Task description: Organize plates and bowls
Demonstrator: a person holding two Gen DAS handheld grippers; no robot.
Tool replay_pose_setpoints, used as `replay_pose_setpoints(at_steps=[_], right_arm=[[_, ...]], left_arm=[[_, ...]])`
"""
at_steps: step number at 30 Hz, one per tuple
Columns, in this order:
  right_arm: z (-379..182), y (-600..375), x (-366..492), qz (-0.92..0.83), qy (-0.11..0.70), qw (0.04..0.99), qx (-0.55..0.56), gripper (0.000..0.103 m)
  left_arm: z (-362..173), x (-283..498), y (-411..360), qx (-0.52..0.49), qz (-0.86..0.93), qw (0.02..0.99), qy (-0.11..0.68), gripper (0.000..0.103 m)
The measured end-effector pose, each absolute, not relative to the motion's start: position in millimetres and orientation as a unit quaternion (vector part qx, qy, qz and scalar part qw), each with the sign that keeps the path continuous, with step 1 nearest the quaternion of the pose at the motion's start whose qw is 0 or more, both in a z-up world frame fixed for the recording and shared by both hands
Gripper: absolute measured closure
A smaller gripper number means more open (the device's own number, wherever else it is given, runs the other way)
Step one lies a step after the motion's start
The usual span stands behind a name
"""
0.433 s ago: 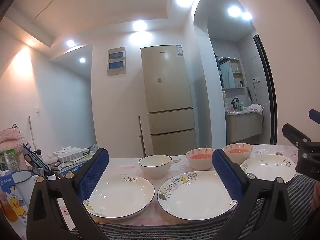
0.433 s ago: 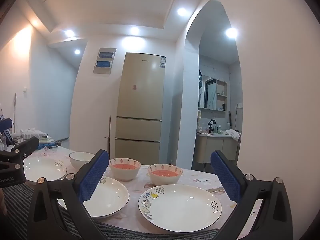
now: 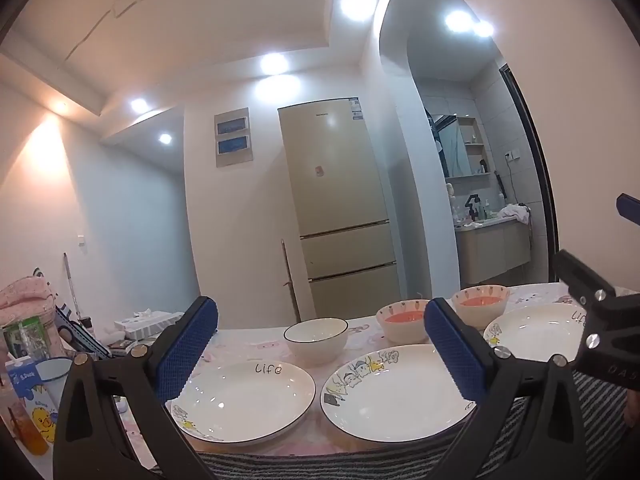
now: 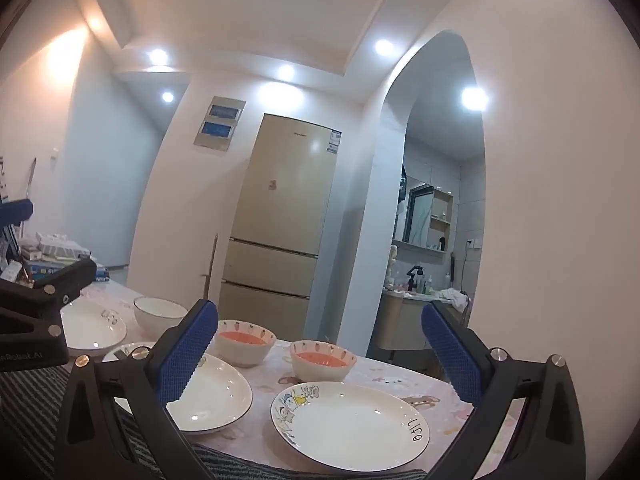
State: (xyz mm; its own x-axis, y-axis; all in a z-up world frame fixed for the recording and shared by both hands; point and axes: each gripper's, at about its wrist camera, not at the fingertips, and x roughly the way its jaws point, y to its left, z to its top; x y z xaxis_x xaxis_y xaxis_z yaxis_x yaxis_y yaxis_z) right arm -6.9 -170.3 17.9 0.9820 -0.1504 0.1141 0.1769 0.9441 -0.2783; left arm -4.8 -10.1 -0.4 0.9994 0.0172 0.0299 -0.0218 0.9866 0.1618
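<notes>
- Left wrist view: the left gripper [image 3: 320, 344] sits level at the near edge of the table [image 3: 360, 338], jaws spread wide with nothing between the blue pads.
- Right under it are two white plates side by side. The left plate [image 3: 244, 400] has "Life" written on its far rim and a little yellow duck on its near rim. The middle plate [image 3: 396, 394] has cartoon animals along its left rim.
- Just behind those two sits a plain white bowl [image 3: 316, 338] with a dark rim, apart from both.
- Further right are two carrot-pattern bowls with orange-red insides: one bowl [image 3: 402, 320] near the middle, and a second bowl [image 3: 480, 306] partly hidden behind the right finger pad.
- A third plate [image 3: 536, 330] lies at the far right, under the right gripper [image 3: 592, 304], which pokes in from that side.
- Clutter on the left: a blue duck carton [image 3: 28, 396] and a tissue box [image 3: 144, 322]. A beige fridge [image 3: 340, 208] stands at the back.
- Right wrist view: the right gripper [image 4: 320, 344] is also wide open and empty, above the table's near edge.
- The nearest plate [image 4: 350, 426] lies right between its fingers, with "Life" on the right rim. The next plate [image 4: 212, 396] sits to its left, partly behind the left finger.
- Both carrot bowls stand behind them, one bowl [image 4: 245, 340] on the left and the other [image 4: 322, 362] on the right, well apart.
- Far left: the plain bowl [image 4: 160, 314] and another "Life" plate [image 4: 94, 328], with the left gripper's black body [image 4: 40, 312] over it.
</notes>
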Motion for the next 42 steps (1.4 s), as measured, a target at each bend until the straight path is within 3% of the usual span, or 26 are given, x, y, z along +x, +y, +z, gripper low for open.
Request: replay_pose_setpoints(at_steps=[42], right_arm=[[16, -204, 4, -0.153, -0.014, 0.985, -0.078, 0.0]], left_arm=[[1, -3, 5, 0.037, 0.008, 0.999, 0.0, 0.0]])
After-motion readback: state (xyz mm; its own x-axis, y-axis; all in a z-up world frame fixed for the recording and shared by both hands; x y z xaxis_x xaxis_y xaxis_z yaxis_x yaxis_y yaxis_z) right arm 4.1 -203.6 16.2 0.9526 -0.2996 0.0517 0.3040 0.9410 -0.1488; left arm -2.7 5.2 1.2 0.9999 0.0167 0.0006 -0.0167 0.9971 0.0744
